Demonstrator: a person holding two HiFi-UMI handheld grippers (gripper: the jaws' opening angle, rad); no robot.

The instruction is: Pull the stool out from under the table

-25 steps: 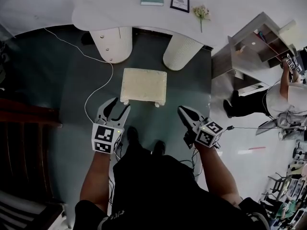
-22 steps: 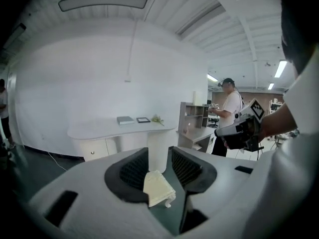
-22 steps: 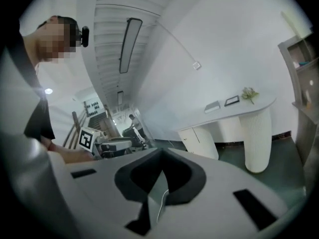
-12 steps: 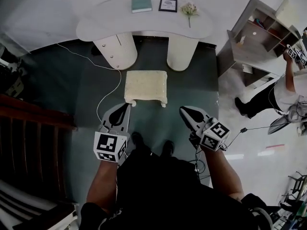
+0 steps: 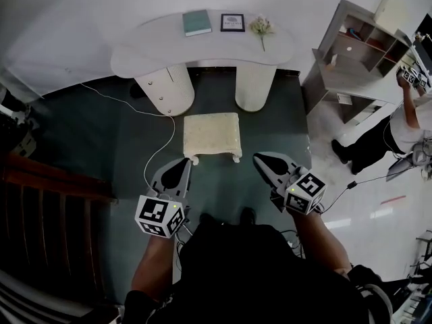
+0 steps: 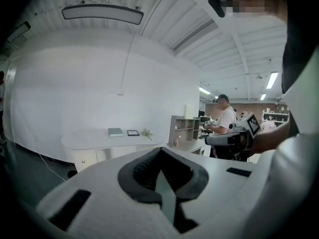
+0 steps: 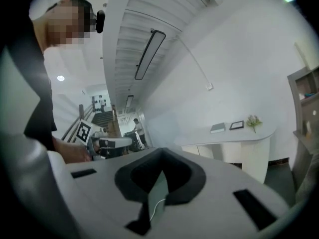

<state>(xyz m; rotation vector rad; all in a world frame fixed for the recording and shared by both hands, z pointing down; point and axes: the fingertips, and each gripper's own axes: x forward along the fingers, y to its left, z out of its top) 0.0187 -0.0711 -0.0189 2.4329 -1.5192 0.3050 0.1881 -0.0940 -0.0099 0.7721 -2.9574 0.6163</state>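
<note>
what moved: a second ago the left gripper (image 5: 185,162) had its jaws apart, now they're pinched together; the head view has also backed off, so the whole table (image 5: 152,42) fits in the shot
stool (image 5: 212,133): small, low, cream, with a padded-looking top and short stubby legs at the corners
where it is: on the dark floor (image 5: 101,140), just in front of the table's two round pedestals (image 5: 167,90) and between them, apart from both; looks to me already out from under the tabletop, so the pull is pretty much done
how it'll handle: my guess is light, with a soft top over a stiff frame; it should slide on that floor rather than need lifting, and it's low enough that tipping isn't a big worry
where to grab: I'd take the near edge of the seat at both front corners, or the front legs, since the cushion middle would just squish
left gripper: closed on nothing; from above its tip sits just beside the stool's near-left leg, can't tell if it touches
right gripper (image 5: 259,159): jaws together too, nothing between them, off the stool's near-right corner and clear of it
cable (image 5: 174,121): white, runs across the floor past the stool's left side, could snag a leg
table: white, curved, carrying a book (image 5: 196,22), a small frame (image 5: 232,22) and a flower sprig (image 5: 260,27)
further out: shelf unit (image 5: 351,52) on the right with another person (image 5: 398,130) beside it
</note>
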